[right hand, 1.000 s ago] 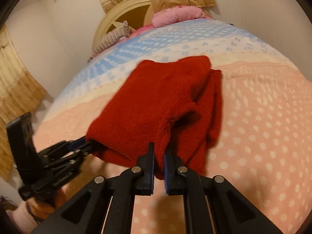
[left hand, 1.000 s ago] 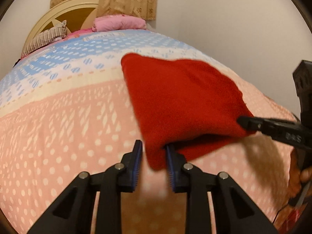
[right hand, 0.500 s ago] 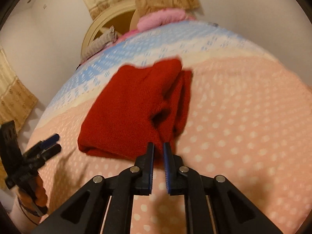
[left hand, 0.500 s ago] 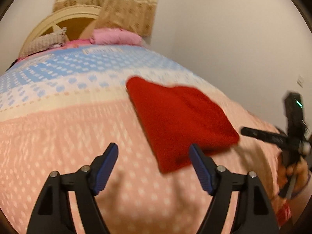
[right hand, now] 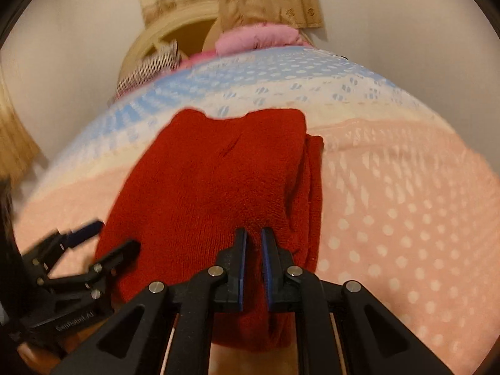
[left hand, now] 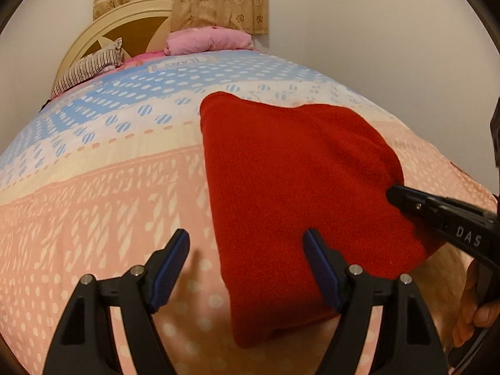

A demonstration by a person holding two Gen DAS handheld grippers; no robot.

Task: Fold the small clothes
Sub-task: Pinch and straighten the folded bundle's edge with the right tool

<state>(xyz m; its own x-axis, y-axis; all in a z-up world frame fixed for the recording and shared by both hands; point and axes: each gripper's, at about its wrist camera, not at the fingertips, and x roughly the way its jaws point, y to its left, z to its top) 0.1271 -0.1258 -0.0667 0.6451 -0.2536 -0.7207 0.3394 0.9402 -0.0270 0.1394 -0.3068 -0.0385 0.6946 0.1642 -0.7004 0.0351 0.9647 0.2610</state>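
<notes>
A bed with a dotted pink-and-blue cover fills the left wrist view; the folded red sweater lies centre-right, soft and light, best pinched at a corner. The left tool, a second ago clamped on its corner, now stands spread.

Right wrist view: the right tool stays pressed together over the sweater's near edge.
</notes>
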